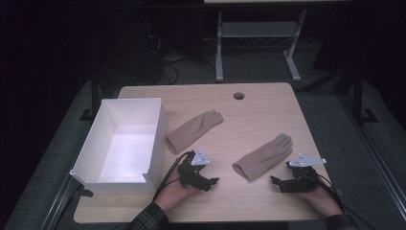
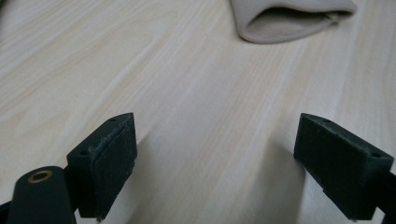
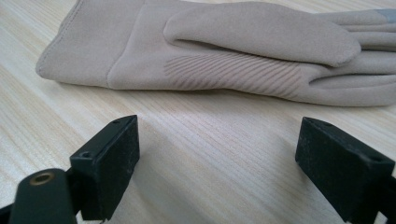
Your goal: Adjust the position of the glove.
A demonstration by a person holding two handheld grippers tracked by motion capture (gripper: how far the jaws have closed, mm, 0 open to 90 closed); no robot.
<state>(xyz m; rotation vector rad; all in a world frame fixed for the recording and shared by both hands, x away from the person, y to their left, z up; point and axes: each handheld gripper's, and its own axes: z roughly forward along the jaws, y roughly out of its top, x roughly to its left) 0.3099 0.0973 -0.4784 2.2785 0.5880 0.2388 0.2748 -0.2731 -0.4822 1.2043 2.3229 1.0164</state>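
High view is showing both grippers resting on the table, jaws wide and empty: right gripper (image 1: 276,181) near the right glove (image 1: 263,157), left gripper (image 1: 210,181) below the left glove (image 1: 194,128). Approaching the cuff low and level should be helping the pinch.

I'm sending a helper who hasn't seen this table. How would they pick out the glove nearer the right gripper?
On the wooden table, ignore the white box and the glove beside it. The glove wanted lies alone, just ahead of the right gripper.
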